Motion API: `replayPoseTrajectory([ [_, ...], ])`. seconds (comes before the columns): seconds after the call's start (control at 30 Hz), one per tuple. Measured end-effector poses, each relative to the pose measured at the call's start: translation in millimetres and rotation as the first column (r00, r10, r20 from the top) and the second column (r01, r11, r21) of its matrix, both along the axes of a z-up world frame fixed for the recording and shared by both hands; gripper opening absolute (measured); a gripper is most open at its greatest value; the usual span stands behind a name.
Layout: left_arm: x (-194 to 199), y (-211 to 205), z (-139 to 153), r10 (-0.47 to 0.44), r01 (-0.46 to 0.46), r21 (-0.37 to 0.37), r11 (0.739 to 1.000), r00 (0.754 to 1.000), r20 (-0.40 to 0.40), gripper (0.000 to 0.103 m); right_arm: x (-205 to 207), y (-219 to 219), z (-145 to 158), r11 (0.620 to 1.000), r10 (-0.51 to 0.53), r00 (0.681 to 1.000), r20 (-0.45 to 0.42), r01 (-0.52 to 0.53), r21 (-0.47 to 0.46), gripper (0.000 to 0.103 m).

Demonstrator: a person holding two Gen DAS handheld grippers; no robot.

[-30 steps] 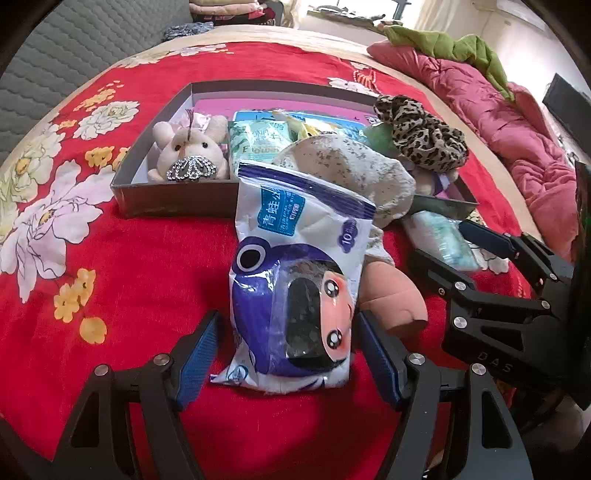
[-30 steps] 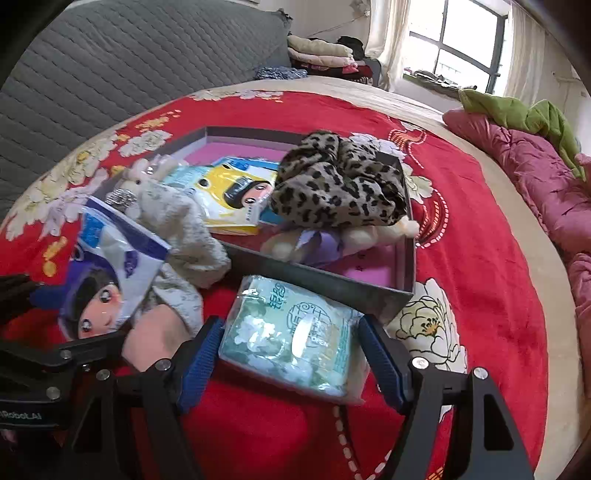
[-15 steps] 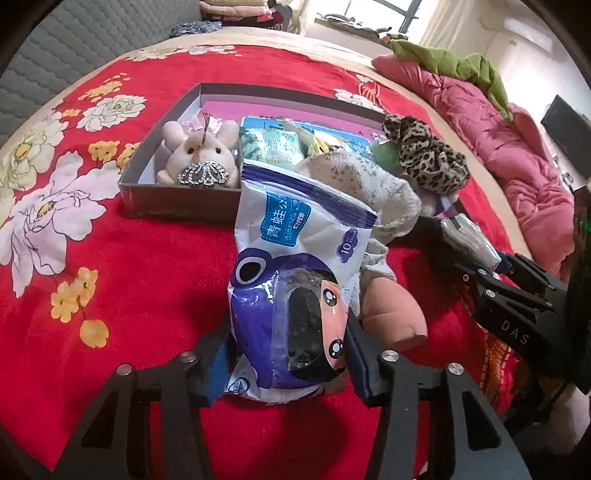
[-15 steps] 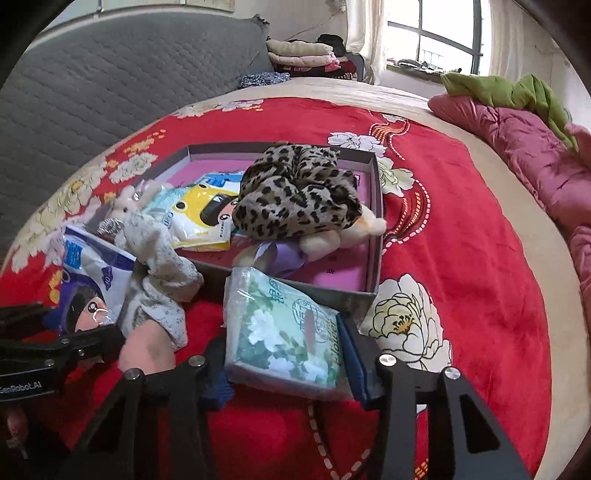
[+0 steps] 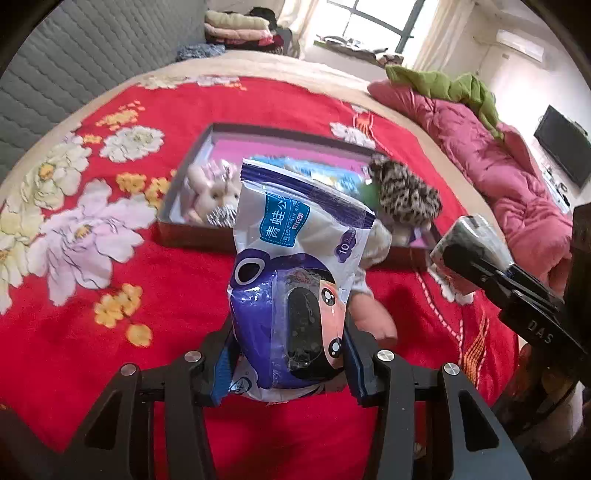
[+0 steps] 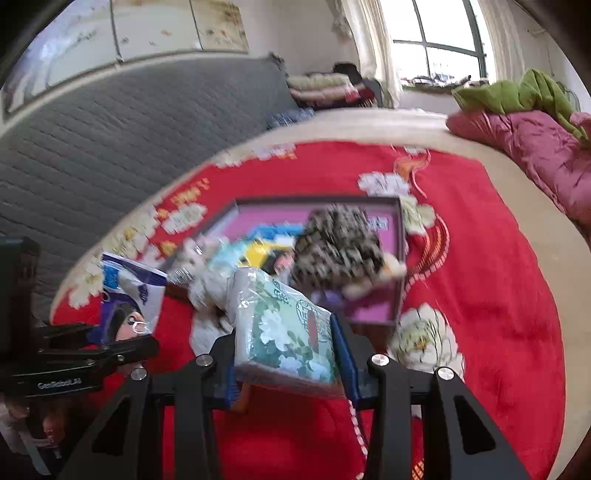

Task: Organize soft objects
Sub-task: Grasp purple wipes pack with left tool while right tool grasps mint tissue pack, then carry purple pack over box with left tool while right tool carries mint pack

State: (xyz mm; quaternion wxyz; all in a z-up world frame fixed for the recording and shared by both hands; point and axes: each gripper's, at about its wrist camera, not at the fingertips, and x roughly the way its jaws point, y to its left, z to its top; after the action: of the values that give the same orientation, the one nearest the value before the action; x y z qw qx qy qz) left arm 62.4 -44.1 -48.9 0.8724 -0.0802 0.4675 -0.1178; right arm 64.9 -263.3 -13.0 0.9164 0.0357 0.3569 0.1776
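Bedspread [image 5: 92,332]; box [image 5: 192,236] of plush toys [image 5: 214,192]

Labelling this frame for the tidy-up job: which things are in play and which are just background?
In play:
left gripper, closing on the purple wipes pack
right gripper, closing on the floral tissue pack
box
plush bunny
leopard-print cloth

Lying about:
pink quilt
green cloth
folded pile

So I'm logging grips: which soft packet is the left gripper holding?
The purple cartoon-face wipes packet, pinched by the left gripper; the floral tissue packet is in the right gripper.
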Motion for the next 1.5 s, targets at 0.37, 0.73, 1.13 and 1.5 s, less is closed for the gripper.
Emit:
replayPoseTrajectory([
  [0.37,12.3,14.3,40.1,0.054,-0.053,-0.014,0.998,0.995,0.08,0.05,-7.9,16.1,39.2,0.994,0.096,0.979,0.181,-0.104,0.035,0.042],
  [0.73,39.5,27.0,63.5,0.1,-0.096,-0.037,0.995,0.986,0.136,0.05,8.5,27.1,60.0,0.991,0.135,0.946,0.294,-0.135,-0.021,0.041],
  [1.13,73.6,21.6,57.3,0.101,-0.099,-0.024,0.995,0.986,0.135,0.05,42.6,38.6,55.6,0.987,0.161,0.938,0.308,-0.156,-0.039,0.041],
  [1.5,106.2,9.9,31.9,0.079,-0.079,-0.006,0.997,0.994,0.077,0.05,69.2,41.3,43.0,0.987,0.158,0.946,0.284,-0.141,-0.08,0.041],
])
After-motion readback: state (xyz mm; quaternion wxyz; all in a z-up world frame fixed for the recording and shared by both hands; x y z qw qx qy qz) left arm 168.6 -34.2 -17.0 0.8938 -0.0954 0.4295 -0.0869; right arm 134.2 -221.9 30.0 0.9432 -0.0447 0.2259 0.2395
